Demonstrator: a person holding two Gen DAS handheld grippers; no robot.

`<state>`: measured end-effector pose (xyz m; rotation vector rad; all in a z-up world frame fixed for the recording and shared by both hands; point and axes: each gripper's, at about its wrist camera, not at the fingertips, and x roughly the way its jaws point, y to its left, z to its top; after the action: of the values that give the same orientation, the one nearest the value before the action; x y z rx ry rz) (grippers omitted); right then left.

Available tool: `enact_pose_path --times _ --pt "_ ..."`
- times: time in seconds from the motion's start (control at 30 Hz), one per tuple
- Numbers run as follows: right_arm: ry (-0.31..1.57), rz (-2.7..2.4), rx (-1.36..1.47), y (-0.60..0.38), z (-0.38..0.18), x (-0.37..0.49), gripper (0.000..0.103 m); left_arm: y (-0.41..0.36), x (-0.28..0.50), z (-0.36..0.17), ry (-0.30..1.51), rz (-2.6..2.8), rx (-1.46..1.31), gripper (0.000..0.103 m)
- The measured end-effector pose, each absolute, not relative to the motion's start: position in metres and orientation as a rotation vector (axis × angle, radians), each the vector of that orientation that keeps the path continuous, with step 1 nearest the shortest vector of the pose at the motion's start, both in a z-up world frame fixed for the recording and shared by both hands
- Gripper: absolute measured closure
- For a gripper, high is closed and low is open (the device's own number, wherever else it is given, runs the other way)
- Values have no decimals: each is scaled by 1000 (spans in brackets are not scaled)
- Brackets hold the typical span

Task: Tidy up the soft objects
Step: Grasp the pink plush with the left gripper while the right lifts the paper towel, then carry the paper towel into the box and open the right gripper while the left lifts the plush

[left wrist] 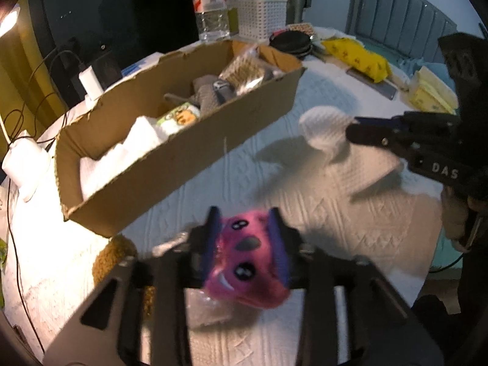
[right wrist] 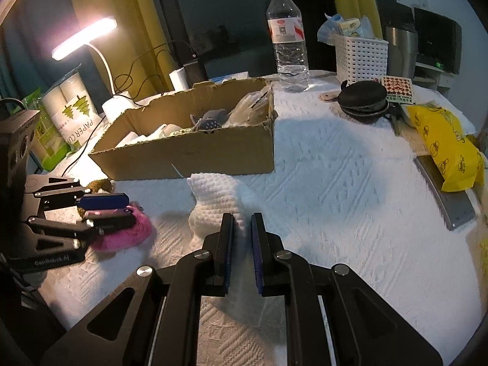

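your left gripper [left wrist: 245, 238] is clamped on a pink plush toy [left wrist: 247, 259] with 2 black eyes and a grey nose, its blue pads pressed into both sides; in the right wrist view the toy [right wrist: 128, 231] sits low, just above the white textured cloth [right wrist: 335, 183] covering the table. the left tool's base reads "genrobot.ai" there, though it is blurry.

your right gripper [right wrist: 242, 222] is nearly closed, pinching a white knitted cloth [right wrist: 216, 201] between its blue pads — the cloth bunches up ahead of the fingertips, near the front wall of the cardboard box [right wrist: 195, 152]. from the left wrist view the same tool [left wrist: 353, 128] shows the letters "das" on its side.

the box [left wrist: 170, 164] already holds white fabric, a small printed bundle, grey knitted pieces and a clear wrapped packet.

behind it stand a water bottle [right wrist: 288, 39] with a red and white label, a white lattice basket [right wrist: 361, 58] and a pack marked "paper cu" [right wrist: 73, 113]. a yellow printed bag [right wrist: 445, 149] and a round black zip pouch [right wrist: 364, 100] lie to the right; a small card by the pouch has print too small to read surely.
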<state>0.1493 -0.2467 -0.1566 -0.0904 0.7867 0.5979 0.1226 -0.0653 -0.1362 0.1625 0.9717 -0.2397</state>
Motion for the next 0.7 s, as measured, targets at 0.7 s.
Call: enact_pose_path --times 0.7 --pt "772 592 -100 -248 -149 148 90 -67 113 -136 951 -301 137 57"
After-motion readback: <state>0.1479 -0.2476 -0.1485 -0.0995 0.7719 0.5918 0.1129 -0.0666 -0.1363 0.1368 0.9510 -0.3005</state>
